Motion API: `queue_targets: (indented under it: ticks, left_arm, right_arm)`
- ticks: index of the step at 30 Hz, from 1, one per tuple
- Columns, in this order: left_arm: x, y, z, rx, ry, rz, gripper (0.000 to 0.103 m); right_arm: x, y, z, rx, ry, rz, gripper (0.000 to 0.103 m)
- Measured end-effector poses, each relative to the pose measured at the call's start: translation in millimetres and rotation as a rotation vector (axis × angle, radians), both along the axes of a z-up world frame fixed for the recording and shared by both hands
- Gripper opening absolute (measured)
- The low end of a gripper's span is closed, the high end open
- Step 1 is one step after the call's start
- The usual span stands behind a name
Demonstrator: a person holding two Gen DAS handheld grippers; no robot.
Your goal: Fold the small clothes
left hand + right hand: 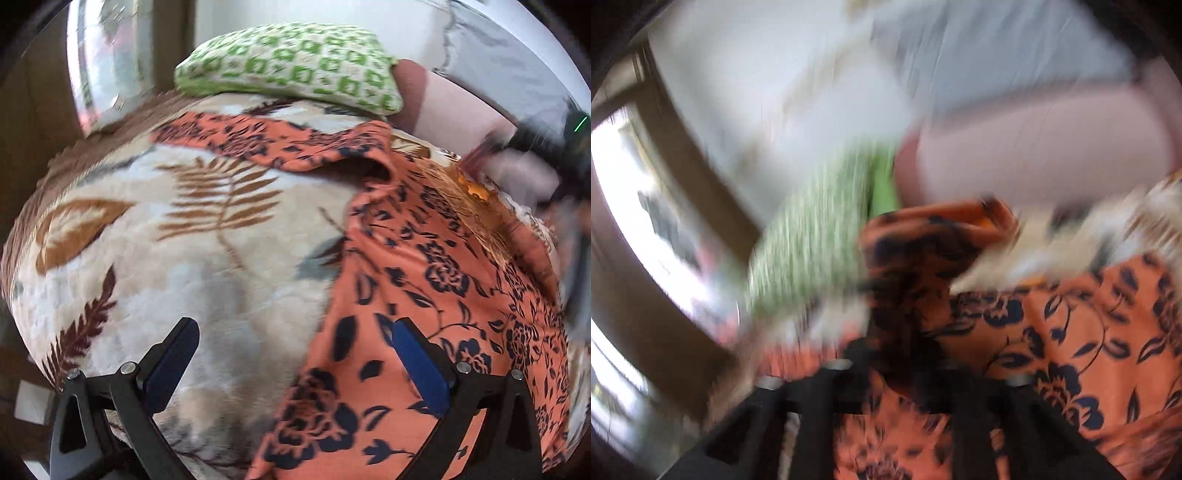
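Folding barely begun: the orange floral garment point(424, 280) lies rumpled on the leaf-print blanket point(184, 240), just short of the green pillow point(291, 62); the left gripper point(295, 354) gapes empty above its edge; the right gripper's point(905, 369) state is lost to blur.

The left gripper point(295, 354) has two black plastic fingers point(168, 363) lined with blue pads point(419, 363), joined to black triangular arms by round silver screws point(128, 368). The right gripper point(897, 365) shows only as blurred black arms with silver screws.
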State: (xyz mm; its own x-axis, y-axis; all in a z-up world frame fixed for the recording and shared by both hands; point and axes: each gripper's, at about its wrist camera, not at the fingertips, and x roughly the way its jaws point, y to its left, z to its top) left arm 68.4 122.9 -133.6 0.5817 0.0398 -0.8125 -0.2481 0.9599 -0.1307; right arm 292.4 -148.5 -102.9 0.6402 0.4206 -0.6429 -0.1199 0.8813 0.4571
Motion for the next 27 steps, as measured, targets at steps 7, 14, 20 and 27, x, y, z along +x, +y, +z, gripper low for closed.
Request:
queue_targets:
  ticks: [7, 14, 20, 27]
  left_arm:
    - [6.1, 9.2, -6.7, -0.018, 0.011, 0.011, 0.103]
    - [18.2, -19.8, 8.2, -0.031, -0.018, -0.091, 0.103]
    - [21.9, 6.7, 12.4, -0.117, -0.038, -0.059, 0.103]
    - [22.4, 48.8, 13.5, -0.155, -0.061, -0.003, 0.103]
  right_arm:
    - [-38.5, -31.1, -55.8, 0.090, 0.102, -0.013, 0.089]
    - [-30.7, -130.5, -34.0, 0.086, 0.087, -0.215, 0.090]
    - [-23.5, -172.8, -61.6, 0.156, 0.214, -0.346, 0.096]
    - [28.6, -61.0, -9.9, 0.292, 0.113, -0.021, 0.096]
